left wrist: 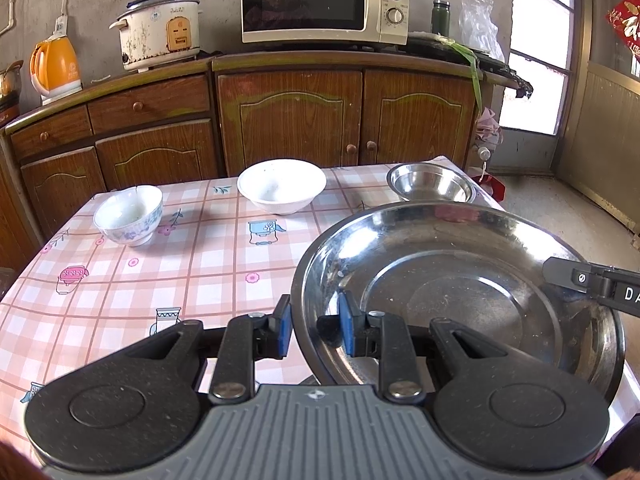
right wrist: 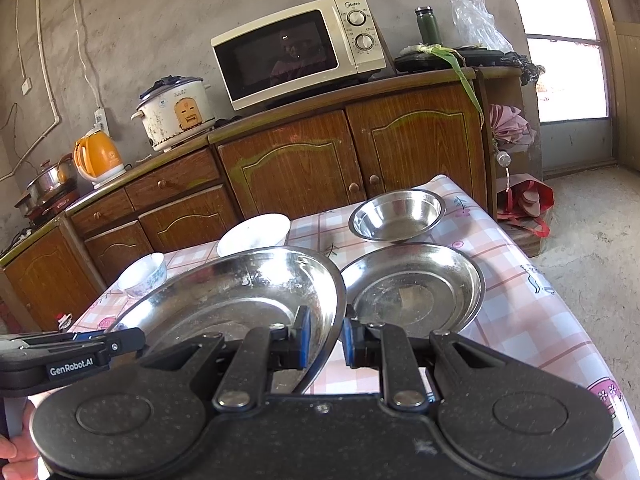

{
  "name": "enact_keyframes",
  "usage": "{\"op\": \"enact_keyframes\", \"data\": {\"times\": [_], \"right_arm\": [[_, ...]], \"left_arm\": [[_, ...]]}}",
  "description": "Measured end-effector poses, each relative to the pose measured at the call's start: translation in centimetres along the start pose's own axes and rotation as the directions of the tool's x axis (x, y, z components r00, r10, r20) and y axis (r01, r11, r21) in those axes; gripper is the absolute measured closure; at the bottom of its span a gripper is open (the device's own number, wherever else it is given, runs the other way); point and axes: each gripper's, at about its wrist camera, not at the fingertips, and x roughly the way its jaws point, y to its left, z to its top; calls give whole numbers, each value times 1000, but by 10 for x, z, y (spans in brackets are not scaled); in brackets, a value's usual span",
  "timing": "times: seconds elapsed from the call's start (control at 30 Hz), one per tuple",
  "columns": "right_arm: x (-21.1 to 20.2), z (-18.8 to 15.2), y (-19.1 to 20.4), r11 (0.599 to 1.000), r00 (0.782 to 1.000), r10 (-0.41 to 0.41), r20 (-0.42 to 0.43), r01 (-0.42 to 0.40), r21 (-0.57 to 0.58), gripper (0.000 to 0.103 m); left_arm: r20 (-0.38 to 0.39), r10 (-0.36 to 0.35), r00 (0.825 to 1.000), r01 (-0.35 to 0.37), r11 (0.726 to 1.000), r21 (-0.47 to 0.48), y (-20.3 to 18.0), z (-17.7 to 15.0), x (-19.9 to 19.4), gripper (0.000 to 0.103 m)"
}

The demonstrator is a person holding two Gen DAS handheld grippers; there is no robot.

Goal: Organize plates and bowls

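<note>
I see the table (left wrist: pixel 120 304) under a pink checked cloth, with the wooden cabinet (left wrist: pixel 288 116) behind it carrying a microwave (left wrist: pixel 320 0), a rice cooker (left wrist: pixel 160 34) and an orange kettle (left wrist: pixel 54 66).

The big steel plate (left wrist: pixel 460 292) is held tilted above the table's near right part, gripped from both sides. My left gripper (left wrist: pixel 314 330) pinches its left rim: one blue pad sits outside the rim, the other inside, jaws nearly together on the metal. My right gripper (right wrist: pixel 325 340) does the same at the plate's right rim, pads pressed on either side of the edge.

Beneath and just right of it, a second steel plate (right wrist: pixel 416 292) lies flat on the cloth. Just behind that one stands a steel bowl (right wrist: pixel 398 216), near the far right corner.

A white bowl (left wrist: pixel 282 186) stands at the far edge, about the middle. A smaller flowered bowl (left wrist: pixel 129 214) stands to its left, well apart from it.

At the bottom left of the right wrist view, part of a hand (right wrist: pixel 16 452) shows by the left gripper's handle.
</note>
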Motion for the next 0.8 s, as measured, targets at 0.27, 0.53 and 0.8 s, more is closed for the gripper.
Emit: {"op": "enact_keyframes", "data": {"times": [0.27,0.53,0.8], "right_arm": [[0,-13,-1,1000,1000,3,-29,-3,4,81],[0,-21,-2,1000,999,3,-48,-2,4,81],[0,-34,-2,1000,997,4,-79,-5,-1,81]], "left_arm": [[-22,2,1000,-2,1000,8,1,-10,1,78],[-42,0,999,0,1000,12,3,-18,2,78],[-63,4,998,-3,1000,21,3,-29,2,78]]}}
